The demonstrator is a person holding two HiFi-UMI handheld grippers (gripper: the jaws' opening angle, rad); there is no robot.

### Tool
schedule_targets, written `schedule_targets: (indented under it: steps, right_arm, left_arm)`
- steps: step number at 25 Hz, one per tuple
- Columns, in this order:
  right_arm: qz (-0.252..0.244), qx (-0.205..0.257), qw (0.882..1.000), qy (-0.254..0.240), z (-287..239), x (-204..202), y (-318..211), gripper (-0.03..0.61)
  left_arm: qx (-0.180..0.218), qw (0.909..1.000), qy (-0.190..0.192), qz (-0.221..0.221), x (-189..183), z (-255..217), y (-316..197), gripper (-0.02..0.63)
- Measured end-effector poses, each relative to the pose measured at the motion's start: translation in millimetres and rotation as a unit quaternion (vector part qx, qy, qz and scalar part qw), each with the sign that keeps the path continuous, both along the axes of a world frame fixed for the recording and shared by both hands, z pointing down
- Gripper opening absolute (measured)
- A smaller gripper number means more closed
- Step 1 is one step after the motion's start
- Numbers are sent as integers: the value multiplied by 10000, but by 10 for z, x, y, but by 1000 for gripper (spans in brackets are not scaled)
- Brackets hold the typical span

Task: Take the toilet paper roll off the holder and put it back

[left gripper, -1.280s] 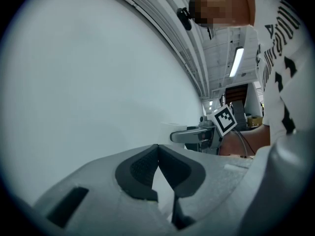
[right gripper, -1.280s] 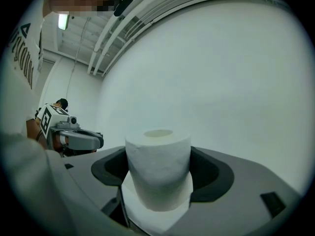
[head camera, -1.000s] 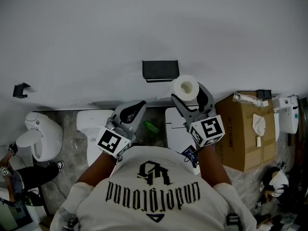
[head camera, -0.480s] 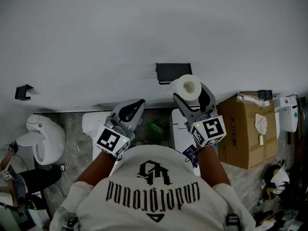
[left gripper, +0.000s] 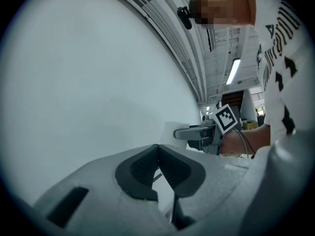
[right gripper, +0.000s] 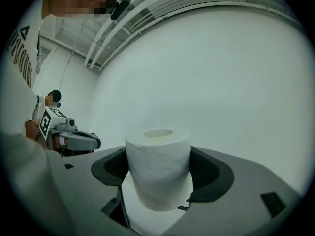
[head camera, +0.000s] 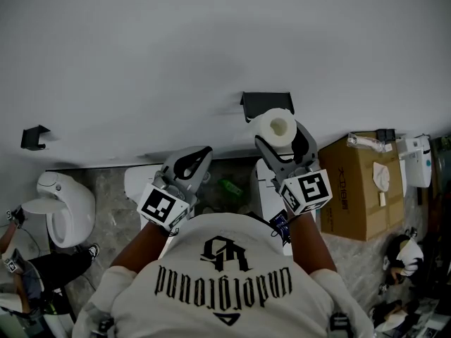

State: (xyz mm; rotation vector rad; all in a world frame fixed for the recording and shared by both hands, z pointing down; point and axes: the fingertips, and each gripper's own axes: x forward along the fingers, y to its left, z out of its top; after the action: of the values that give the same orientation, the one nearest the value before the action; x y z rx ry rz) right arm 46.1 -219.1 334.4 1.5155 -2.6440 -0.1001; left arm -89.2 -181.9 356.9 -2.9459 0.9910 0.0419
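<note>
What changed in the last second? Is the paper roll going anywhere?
The right tool, clamped on the toilet paper roll, has lined up with the black holder; a second ago the roll sat to the holder's right. The left tool stayed shut and empty.

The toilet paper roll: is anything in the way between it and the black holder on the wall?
Nothing visible. The toilet paper roll, held by the right gripper, is right beside the holder; the left gripper is off to the side.
</note>
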Motion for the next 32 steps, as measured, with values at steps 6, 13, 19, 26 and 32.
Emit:
schedule_targets:
  steps: [6,13,19,26,32]
  right_arm:
    - [204,-31,9998,0,49,-139,56,333]
    - [366,-115,9993,24,110,-91,65,333]
    - [370,-84,9993,45,81,-36,-25,333]
    - [315,-59,9995,77,66,31,-202,333]
    - [221,-163,9996,14,136,130,-438,333]
  left_arm:
    - [-99,9999,37,92,-209,93,67,14]
    - [-114,9998,69,175,-211,130,77,14]
    - [-143,9998,79,150,-195,151,28,14]
    - [-239,9996,60,116,-96,146,-111,14]
    - [-399,9992,9,15,22,187,-281,14]
